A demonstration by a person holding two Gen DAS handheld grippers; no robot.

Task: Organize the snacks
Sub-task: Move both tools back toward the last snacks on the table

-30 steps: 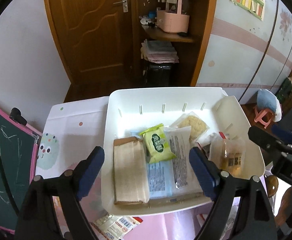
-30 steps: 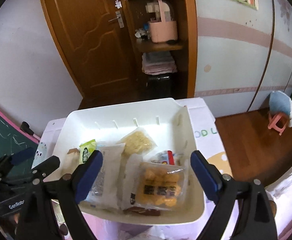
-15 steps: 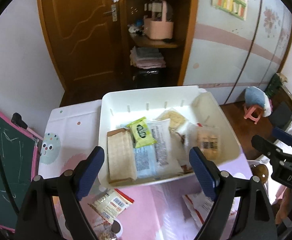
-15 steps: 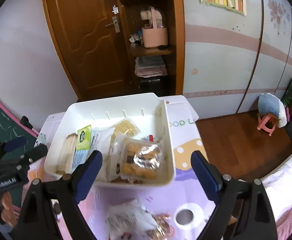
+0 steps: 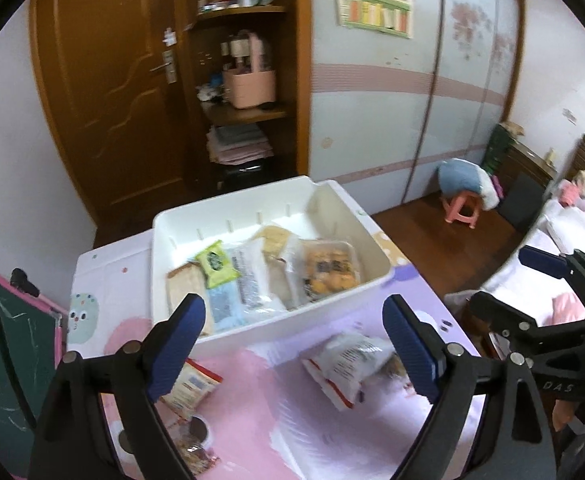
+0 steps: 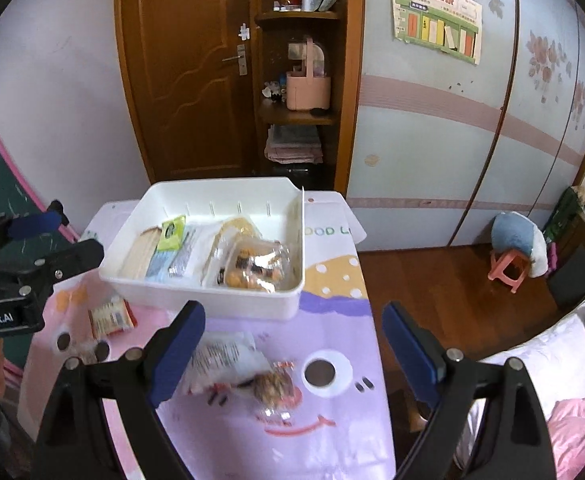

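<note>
A white bin [image 5: 180,220] [image 6: 220,300] stands on the pink and purple table and holds several snack packs: a green packet [image 5: 215,262], a brown pack [image 5: 184,284], a clear pack of orange snacks [image 5: 328,268] [image 6: 252,266]. A white bag with red trim [image 5: 348,364] [image 6: 224,360] and a small red-edged packet [image 5: 190,390] [image 6: 110,316] lie on the table in front of the bin. My left gripper [image 5: 292,344] is open and empty above the table, short of the bin. My right gripper [image 6: 292,344] is open and empty above the white bag.
A clear pack of nuts [image 6: 272,390] lies by the white bag. A small dark-lidded cup [image 5: 198,432] sits at the near left. A green chalkboard [image 5: 4,340] stands left of the table. A wooden door and shelf [image 6: 292,80] are behind; a pink stool [image 6: 508,268] is on the floor at right.
Both grippers have pulled back and up from the bin. The bin now looks smaller and farther, and the loose packs on the table have come into view.
</note>
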